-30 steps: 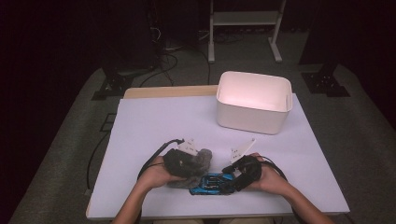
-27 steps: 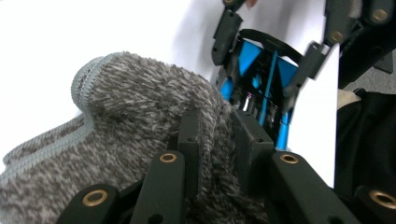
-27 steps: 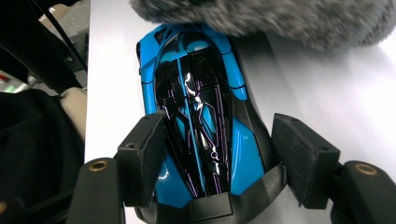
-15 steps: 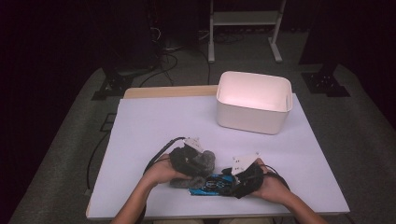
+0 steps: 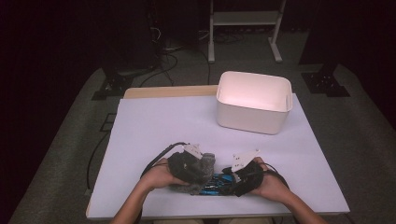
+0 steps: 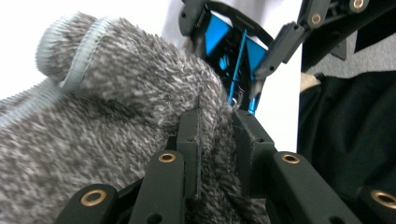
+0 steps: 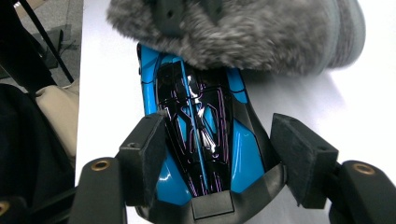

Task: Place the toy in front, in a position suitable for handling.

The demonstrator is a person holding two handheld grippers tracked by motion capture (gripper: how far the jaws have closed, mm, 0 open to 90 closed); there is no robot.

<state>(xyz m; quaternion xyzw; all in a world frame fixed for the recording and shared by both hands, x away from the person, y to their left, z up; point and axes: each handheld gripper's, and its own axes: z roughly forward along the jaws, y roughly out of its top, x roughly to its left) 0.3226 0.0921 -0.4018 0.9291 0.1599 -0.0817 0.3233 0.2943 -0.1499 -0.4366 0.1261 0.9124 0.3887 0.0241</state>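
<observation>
Right now your left gripper (image 6: 215, 140) pinches a fold of the grey fuzzy sock (image 6: 116, 107), near the table's (image 5: 154, 126) six-o'clock edge. Your right gripper (image 7: 219, 154) straddles the blue toy car (image 7: 201, 135), left pad touching, right pad just clear. The white bin (image 5: 254, 100) sits at one o'clock.
</observation>
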